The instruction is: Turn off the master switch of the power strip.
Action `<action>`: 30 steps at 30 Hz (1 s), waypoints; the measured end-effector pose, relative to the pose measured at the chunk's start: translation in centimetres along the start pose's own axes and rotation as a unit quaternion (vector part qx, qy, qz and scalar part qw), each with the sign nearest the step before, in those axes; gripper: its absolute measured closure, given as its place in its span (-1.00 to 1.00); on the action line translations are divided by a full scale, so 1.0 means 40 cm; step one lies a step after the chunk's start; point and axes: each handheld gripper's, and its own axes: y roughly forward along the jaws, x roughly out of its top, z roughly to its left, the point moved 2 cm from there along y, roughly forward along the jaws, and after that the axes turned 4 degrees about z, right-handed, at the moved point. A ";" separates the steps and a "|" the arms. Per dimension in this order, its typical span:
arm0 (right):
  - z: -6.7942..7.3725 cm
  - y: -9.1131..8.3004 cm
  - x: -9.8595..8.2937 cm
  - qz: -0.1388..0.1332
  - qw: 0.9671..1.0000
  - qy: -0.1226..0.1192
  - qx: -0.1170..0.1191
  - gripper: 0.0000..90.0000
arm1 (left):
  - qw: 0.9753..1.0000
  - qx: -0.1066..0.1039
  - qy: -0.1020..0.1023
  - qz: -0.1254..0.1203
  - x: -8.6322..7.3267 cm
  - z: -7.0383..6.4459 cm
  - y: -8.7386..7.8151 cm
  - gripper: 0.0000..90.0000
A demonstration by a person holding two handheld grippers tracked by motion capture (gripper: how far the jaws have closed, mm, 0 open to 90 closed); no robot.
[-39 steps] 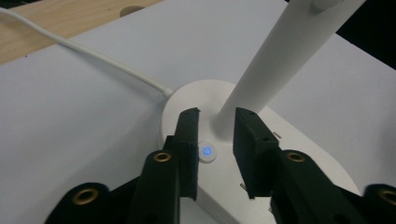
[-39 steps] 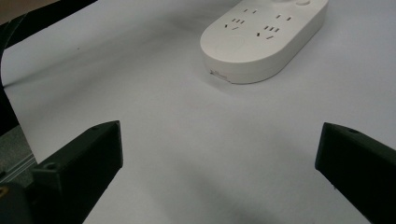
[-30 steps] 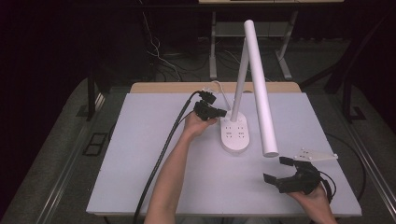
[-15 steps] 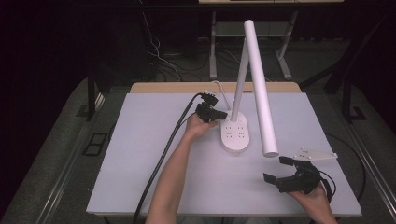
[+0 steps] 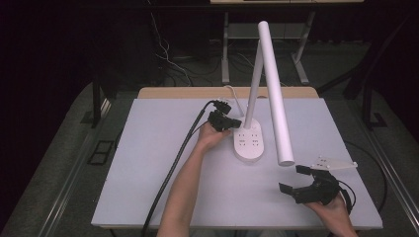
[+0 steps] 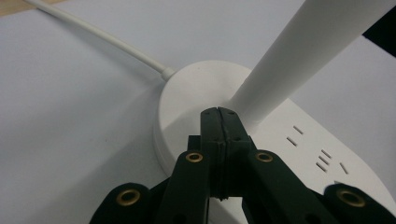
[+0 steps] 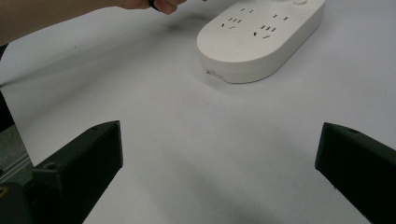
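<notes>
A laboratory or studio recording space. A pale worktop stands on grey carpet amid dark surroundings, with loose cables on the floor behind it and the metal legs of another table beyond. A white desk lamp with socket base stands on the worktop.

Lamp base partly cropped

I saw a pale worktop with a wooden strip along its far edge. A white lamp base stood on it, its cord running back toward that strip.
</notes>
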 end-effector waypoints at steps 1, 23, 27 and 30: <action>0.000 0.000 0.000 0.001 1.000 0.000 0.001 -0.99 | 1.000 0.000 -0.005 -0.002 -0.002 0.001 -0.001 1.00; 0.003 0.001 0.000 0.002 1.000 -0.003 -0.004 -0.99 | 1.000 -0.006 -0.012 0.009 -0.002 -0.015 0.014 1.00; 0.002 0.001 -0.001 0.001 1.000 -0.002 -0.004 -0.99 | 0.999 -0.023 -0.031 0.001 -0.005 -0.005 0.015 1.00; 0.003 -0.001 -0.001 0.000 1.000 -0.001 -0.004 -0.99 | 0.997 -0.041 -0.056 -0.021 -0.015 0.005 0.017 1.00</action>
